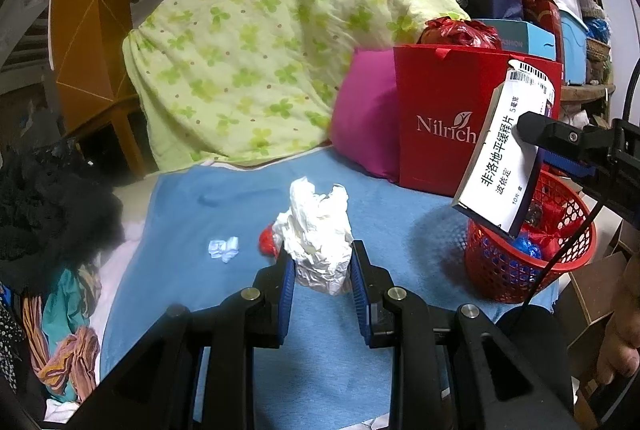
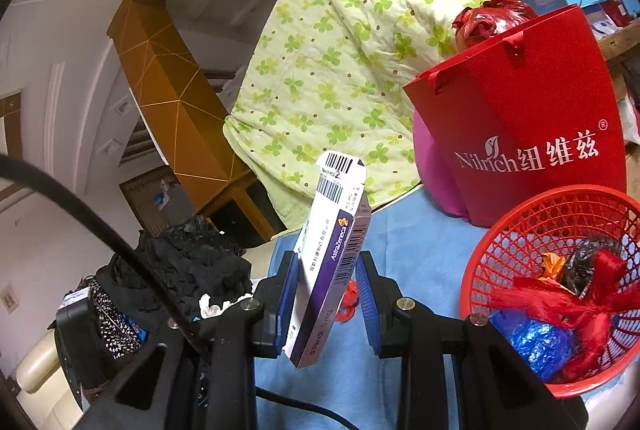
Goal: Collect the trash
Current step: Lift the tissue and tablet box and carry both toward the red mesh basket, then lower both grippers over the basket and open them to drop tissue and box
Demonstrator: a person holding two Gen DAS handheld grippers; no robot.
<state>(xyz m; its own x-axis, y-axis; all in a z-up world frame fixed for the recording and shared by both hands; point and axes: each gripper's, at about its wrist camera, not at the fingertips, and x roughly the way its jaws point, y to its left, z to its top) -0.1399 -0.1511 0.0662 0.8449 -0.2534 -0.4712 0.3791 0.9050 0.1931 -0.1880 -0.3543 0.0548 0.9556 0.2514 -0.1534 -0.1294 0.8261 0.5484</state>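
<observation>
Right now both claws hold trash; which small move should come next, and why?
Probably open the right claw to drop the box: it seems to hang above the basket rim. The left claw holds its paper farther off.

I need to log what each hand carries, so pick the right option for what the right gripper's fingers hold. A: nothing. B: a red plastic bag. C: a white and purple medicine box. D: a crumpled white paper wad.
C: the right gripper has its fingers clamped on the medicine box, held beside the red basket, while the crumpled white paper wad sits in the left gripper.
</observation>
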